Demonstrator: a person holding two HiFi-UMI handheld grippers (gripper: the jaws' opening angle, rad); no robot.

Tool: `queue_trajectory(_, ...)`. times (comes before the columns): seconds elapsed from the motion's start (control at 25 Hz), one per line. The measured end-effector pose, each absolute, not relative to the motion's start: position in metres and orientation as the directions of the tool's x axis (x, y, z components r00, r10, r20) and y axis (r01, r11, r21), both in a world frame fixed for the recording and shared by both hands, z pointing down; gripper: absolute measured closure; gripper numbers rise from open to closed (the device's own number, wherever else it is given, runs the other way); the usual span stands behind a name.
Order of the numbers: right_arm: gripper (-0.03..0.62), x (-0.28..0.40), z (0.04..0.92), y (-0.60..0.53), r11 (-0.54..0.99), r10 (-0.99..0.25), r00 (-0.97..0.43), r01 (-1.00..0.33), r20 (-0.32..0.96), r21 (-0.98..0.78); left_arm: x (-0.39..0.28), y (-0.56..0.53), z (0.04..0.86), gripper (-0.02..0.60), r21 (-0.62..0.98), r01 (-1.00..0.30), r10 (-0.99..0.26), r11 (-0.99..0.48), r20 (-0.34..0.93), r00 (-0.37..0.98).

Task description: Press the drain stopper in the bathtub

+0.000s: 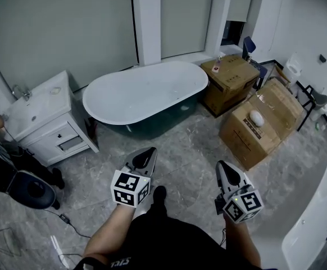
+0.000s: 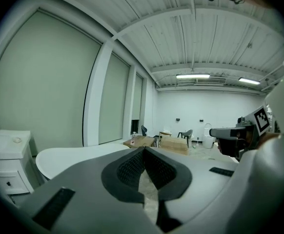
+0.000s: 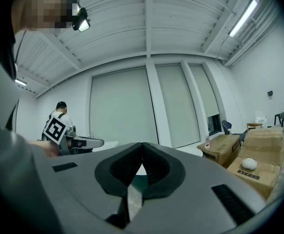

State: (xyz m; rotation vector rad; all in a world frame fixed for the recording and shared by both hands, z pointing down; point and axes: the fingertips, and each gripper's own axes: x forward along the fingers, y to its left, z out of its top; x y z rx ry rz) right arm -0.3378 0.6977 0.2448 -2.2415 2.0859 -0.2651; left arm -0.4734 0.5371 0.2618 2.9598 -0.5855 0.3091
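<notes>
Indoors, left claw (image 1: 150, 151), right claw (image 1: 220, 164) clenched empty above grey marble floor (image 1: 191, 148); bathtub (image 1: 146, 94) ahead.

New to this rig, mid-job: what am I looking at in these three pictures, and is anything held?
No robot arm: a person holds a grey two-jaw gripper in each hand. The head view looks down from the person's head: the left gripper and right gripper point over a grey marble floor toward a white oval bathtub with a dark green outside. A white sink cabinet stands left of it, brown cardboard boxes right. The other two pictures come from cameras riding on each gripper, looking along its jaws. Both pairs of jaws are shut on nothing. The drain stopper cannot be seen.
</notes>
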Motion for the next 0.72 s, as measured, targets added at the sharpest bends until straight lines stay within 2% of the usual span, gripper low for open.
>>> queue_trajectory(0.48,0.579,-0.255,0.263,0.562,-0.106,-0.987,0.082,-0.977,0.137,-0.183,-0.379,0.402,0.284,0.568,0.095,-0.341,-0.309,-0.935,0.253,0.917)
queue_trajectory(0.72,0.58,-0.229,0.273,0.497,-0.156,-0.977,0.121,-0.968,0.177,-0.196,-0.353,0.33,0.291,0.568,0.107,-0.32,-0.283,-0.941,0.267,0.921)
